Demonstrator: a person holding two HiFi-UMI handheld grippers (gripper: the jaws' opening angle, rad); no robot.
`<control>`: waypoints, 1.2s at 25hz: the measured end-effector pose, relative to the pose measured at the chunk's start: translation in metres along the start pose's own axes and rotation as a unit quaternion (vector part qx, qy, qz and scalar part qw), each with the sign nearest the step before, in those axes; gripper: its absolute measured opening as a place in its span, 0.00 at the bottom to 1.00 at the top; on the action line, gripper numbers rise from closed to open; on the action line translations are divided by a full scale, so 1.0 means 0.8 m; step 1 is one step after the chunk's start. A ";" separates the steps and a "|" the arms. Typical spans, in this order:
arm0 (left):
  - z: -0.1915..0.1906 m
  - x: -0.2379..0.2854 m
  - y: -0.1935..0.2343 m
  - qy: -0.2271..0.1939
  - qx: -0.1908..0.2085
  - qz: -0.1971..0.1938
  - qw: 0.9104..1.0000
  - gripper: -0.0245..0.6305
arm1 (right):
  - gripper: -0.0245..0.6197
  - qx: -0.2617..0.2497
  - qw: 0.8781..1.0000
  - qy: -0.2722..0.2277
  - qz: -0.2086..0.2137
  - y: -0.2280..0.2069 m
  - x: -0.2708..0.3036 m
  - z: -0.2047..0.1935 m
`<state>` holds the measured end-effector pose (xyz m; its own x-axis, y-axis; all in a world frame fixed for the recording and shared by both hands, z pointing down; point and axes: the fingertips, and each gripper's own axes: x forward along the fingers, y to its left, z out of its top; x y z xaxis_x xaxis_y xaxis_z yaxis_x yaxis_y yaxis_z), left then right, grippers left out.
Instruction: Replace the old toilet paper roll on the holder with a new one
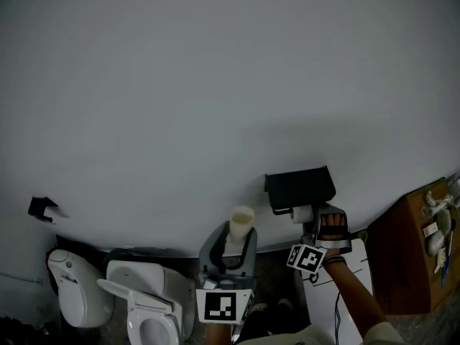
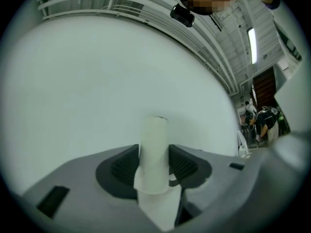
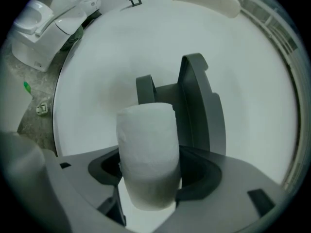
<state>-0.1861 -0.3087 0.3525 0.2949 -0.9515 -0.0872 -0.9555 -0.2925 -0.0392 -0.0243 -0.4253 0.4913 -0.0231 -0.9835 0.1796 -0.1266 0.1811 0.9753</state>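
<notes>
While the white wall [image 1: 215, 85] filled most of the head view, bracket [image 1: 42, 208]: a small black piece was fixed to that wall, far left of the holder [image 1: 300, 187] and about level with it.
Toilets: two white ones, [image 1: 72, 286] and [image 1: 147, 311], stood on the floor at the wall's foot, well left of the holder and below it.
Left hand-held gripper [image 1: 239, 237]: it was held level, left of the holder and apart from it, with its marker cube nearest the person. In its own view the jaws [image 2: 154, 164] stood fairly wide yet pressed on a roll from both sides.
Slim roll [image 1: 241, 225]: thin and pale, almost down to its core, it stood upright in that grip [image 2: 154, 154], clear of the holder.
Holder: a black box was mounted on the wall; in the right gripper view it [image 3: 201, 106] rose directly behind the jaws.
Right hand-held gripper [image 1: 310, 218]: it was just under the holder, and its jaws [image 3: 148, 174] were clamped on a thick roll.
Full roll [image 1: 302, 213]: plump and white [image 3: 148, 154], it sat right at the holder's lower edge. Whether it touched the holder could not be told.
Right hand [image 1: 332, 228]: it gripped the tool just right of the roll, below the holder.
Cardboard box [image 1: 410, 257]: brown, with pale things lying on top, it stood well right of the holder.
</notes>
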 end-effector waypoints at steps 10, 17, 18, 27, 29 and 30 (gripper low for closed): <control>-0.003 -0.020 0.019 0.006 -0.002 0.018 1.000 0.33 | 0.55 -0.013 0.999 -0.052 -0.001 0.011 -0.020 0.052; -0.005 -0.023 0.020 -0.003 -0.005 0.021 1.000 0.33 | 0.55 0.050 0.996 -0.065 0.020 0.010 -0.051 0.050; -0.006 -0.022 0.021 -0.005 -0.003 0.022 1.000 0.33 | 0.55 0.072 0.995 -0.065 0.032 0.010 -0.056 0.048; -0.004 -0.012 0.024 -0.006 -0.008 0.036 0.999 0.33 | 0.55 0.447 0.881 -0.101 0.113 -0.039 -0.098 0.030; 0.000 -0.011 0.023 -0.010 -0.006 0.035 0.999 0.33 | 0.55 0.514 0.842 -0.116 0.113 -0.064 -0.104 0.026; 0.002 -0.011 0.023 -0.011 -0.006 0.034 0.999 0.33 | 0.55 0.538 0.827 -0.123 0.109 -0.076 -0.108 0.024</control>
<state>-0.2062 -0.3059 0.3512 0.2285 -0.9671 -0.1121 -0.9735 -0.2276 -0.0205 -0.0333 -0.3514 0.4138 -0.3458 -0.9219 0.1746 -0.8989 0.3789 0.2201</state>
